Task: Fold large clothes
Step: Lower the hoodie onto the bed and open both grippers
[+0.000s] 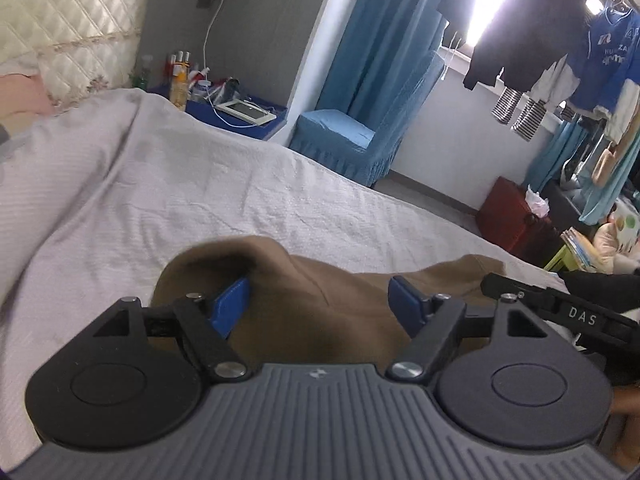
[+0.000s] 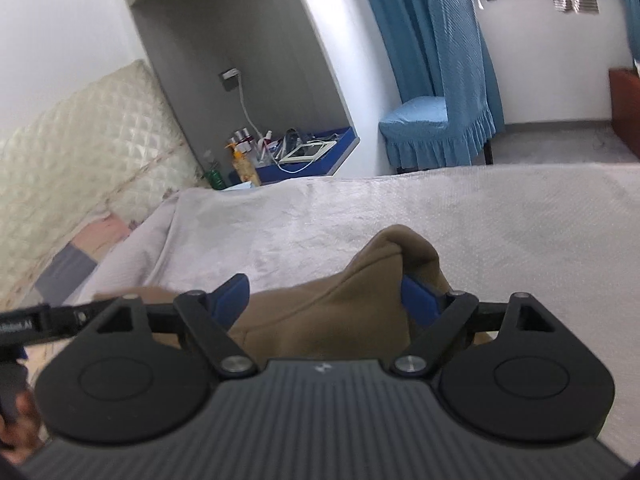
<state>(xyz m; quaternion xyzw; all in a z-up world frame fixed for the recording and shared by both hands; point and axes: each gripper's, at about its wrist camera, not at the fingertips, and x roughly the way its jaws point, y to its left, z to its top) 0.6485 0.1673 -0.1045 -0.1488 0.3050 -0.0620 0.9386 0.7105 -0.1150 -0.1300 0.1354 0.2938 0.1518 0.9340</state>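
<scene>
Now brown garment (image 1: 320, 304) bunched between both spread tongs (image 1: 320, 300), on bed (image 1: 240, 200)

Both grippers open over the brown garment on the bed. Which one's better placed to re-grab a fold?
Left, probably. The left gripper straddles a raised ridge of the brown garment. The right gripper has the peak bunched against one finger, off-centre. Close call.

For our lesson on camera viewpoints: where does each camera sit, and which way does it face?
Left wrist: on the left gripper, looking down along its open fingers over a brown garment on the bed; the right gripper's tip shows.
Right wrist: on the right gripper, jaws open, over the same garment; a hand shows.
Shared: garment, bed, blue chair.
</scene>
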